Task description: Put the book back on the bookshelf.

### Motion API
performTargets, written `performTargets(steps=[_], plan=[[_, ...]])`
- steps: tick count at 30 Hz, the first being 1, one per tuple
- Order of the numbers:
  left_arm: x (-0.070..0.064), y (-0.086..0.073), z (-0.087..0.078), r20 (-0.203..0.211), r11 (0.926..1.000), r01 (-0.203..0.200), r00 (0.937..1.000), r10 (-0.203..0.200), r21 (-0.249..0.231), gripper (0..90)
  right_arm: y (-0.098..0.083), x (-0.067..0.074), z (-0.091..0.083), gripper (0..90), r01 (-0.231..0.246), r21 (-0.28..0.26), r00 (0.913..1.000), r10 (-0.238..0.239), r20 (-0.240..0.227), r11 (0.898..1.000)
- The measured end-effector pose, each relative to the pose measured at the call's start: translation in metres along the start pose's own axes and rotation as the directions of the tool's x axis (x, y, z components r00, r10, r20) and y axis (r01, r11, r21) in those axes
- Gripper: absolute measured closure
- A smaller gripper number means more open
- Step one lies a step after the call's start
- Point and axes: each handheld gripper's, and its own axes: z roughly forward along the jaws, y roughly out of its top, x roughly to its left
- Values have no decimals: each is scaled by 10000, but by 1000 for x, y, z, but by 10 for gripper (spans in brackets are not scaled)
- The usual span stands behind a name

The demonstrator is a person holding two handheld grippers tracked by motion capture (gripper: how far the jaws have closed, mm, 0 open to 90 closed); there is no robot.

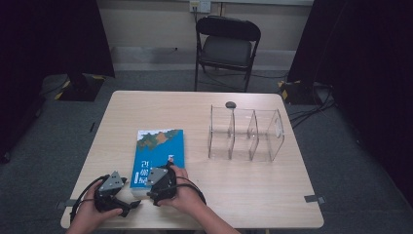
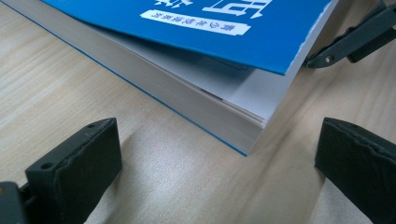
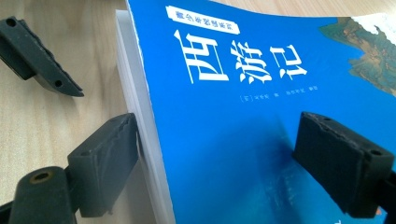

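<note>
the desk (image 1: 253, 190) is seen carrying a clear divided organiser (image 1: 246, 134) at its right and a blue book (image 1: 158, 153) lying flat near its front edge. the right gripper (image 3: 217, 140) is held wide open astride the book's near corner, nothing clamped. the left gripper (image 2: 217, 154) is held wide open just beside that corner, empty.

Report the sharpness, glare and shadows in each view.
High view: even room light, dark curtains at both sides, the clear divider rack catching faint highlights. Left gripper view: the blue book sharp, near fingers soft, a shadow under its corner. Right gripper view: title crisp, a pale sheen low on the cover.
</note>
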Motion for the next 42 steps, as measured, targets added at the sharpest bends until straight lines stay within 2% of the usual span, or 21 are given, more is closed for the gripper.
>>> performTargets(steps=[10,13,14,16,17,19,20,21,22,24,27,28,32,33,35,40,41,42], plan=[[1,0,-1,-8,10000,-56,10000,56,70,0,5,-1,0,139,-42,342,9999,47,-129,9994],[0,0,-1,-16,10000,25,10000,-25,20,3,7,-2,0,142,46,480,9999,-39,-146,9988],[0,0,0,-50,9998,163,9999,-163,-70,10,7,-2,0,153,90,516,9998,-82,-160,9986],[1,1,-2,-184,9999,156,9997,-155,48,28,8,-2,-1,160,134,508,9998,-126,-171,9986],[2,2,-4,-74,10000,-3,10000,4,55,100,8,-1,-2,174,90,512,9998,-80,-204,9986],[3,3,-6,-110,9999,-168,9998,169,30,168,8,-1,-2,175,88,487,9997,-78,-210,9988],[2,3,-6,-124,9998,-160,9998,161,91,185,8,-2,-2,177,101,506,9997,-89,-243,9987],[1,4,-4,-125,9999,102,9999,-103,-29,188,8,-2,-2,177,108,499,9996,-95,-249,9987],[1,4,-5,-115,9999,153,9998,-154,-44,206,8,-2,-2,177,99,528,9996,-85,-259,9986],[1,4,-5,-102,10000,64,9999,-64,-22,261,9,-3,-2,191,59,535,9995,-43,-299,9986],[1,5,-6,-124,10000,32,9999,-32,-10,268,9,-3,-4,214,-21,556,9993,42,-378,9984],[0,4,-6,-133,10000,43,9999,-43,2,269,11,-4,-5,236,-227,560,9983,257,-525,9982],[0,4,-6,-87,9999,91,9999,-91,-51,269,9,-3,-6,249,-122,458,9989,143,-449,9989],[0,4,-6,-101,9999,95,9999,-95,-35,269,9,-3,-6,258,-70,448,9990,89,-430,9990],[0,3,-7,-112,10000,42,9999,-42,-31,265,8,-2,-8,283,-279,350,9987,294,-421,9990],[2,3,-6,7,10000,-56,10000,56,-26,253,6,-7,-12,351,-826,77,9933,830,-809,9966],[1,3,-5,34,9999,32,10000,-32,-133,251,6,-7,-13,404,-812,48,9926,813,-903,9967],[2,4,-6,5,10000,-81,10000,81,-53,250,7,-6,-16,473,-822,5,9917,819,-994,9966]])
